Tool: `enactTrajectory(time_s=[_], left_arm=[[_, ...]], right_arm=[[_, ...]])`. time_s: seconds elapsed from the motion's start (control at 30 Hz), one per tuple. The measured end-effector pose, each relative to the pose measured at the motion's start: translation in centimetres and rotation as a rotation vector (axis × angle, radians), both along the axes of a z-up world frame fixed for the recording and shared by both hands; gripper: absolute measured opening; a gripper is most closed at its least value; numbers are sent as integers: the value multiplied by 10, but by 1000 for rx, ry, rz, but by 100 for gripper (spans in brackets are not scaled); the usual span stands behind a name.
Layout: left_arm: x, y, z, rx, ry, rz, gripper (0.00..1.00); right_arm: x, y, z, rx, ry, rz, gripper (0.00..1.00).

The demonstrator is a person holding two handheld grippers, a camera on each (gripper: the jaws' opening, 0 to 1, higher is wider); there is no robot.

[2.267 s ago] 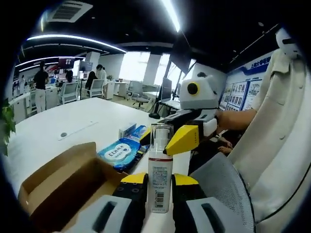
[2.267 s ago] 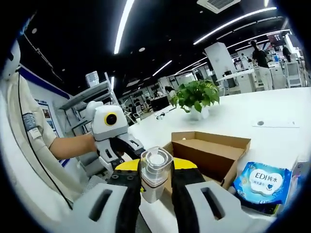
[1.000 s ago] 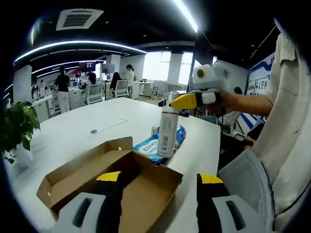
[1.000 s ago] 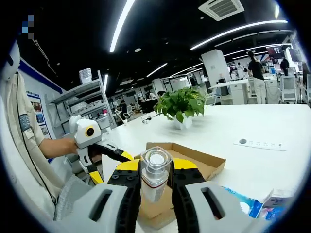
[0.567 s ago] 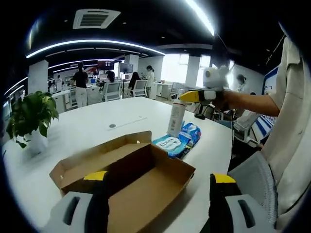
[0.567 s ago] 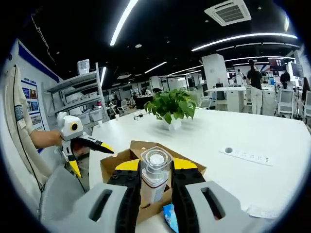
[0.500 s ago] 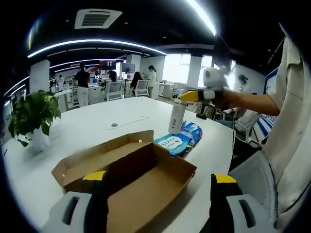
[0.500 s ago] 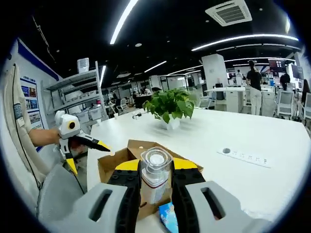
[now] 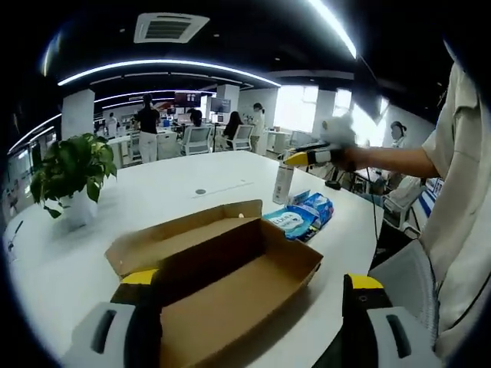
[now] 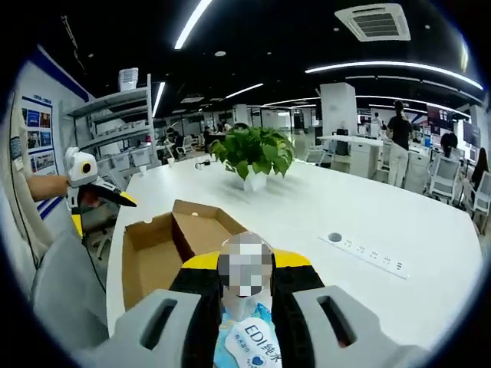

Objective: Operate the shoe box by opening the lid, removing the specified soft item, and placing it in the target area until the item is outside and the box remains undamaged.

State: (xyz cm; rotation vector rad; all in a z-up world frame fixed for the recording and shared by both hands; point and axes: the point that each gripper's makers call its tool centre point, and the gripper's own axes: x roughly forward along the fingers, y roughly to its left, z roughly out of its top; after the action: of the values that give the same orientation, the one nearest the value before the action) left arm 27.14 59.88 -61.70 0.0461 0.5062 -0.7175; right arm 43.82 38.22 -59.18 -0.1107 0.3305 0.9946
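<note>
1. In the left gripper view the left claw (image 9: pixel 253 307) rises from the bottom edge with its two yellow-tipped jaws spread wide apart, holding nothing; the near corner of the open cardboard box (image 9: pixel 222 264) lies between them in the picture.
2. The box sits on the white table (image 9: pixel 153 195) at the centre of that view, its flaps up and its inside bare as far as can be seen.
3. At centre right of the same view, the right claw (image 9: pixel 295 159) grips a bottle (image 9: pixel 282 184) by its top; the bottle stands upright with its base at the table, just beside a blue wipes pack (image 9: pixel 301 216).
4. In the right gripper view the right claw (image 10: pixel 245 287) is closed on the bottle (image 10: pixel 244 303) at lower centre; a mosaic patch hides the bottle's top. The wipes pack (image 10: pixel 249 345) lies directly below it at the bottom edge.
5. The box (image 10: pixel 173 241) lies left of centre there, and the left claw (image 10: pixel 96 203) shows at far left, jaws apart.
6. A potted plant (image 10: pixel 253 157) stands on the table beyond the box.
</note>
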Motion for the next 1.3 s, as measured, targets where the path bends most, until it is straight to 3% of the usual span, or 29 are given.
enactTrajectory(time_s=[0.7, 1.3], left_arm=[[-13, 29, -12, 22, 33, 112, 99], [-20, 33, -19, 25, 62, 156, 97]], right_arm=[[48, -26, -57, -118, 15, -68, 21], [51, -31, -96, -202, 15, -73, 22]])
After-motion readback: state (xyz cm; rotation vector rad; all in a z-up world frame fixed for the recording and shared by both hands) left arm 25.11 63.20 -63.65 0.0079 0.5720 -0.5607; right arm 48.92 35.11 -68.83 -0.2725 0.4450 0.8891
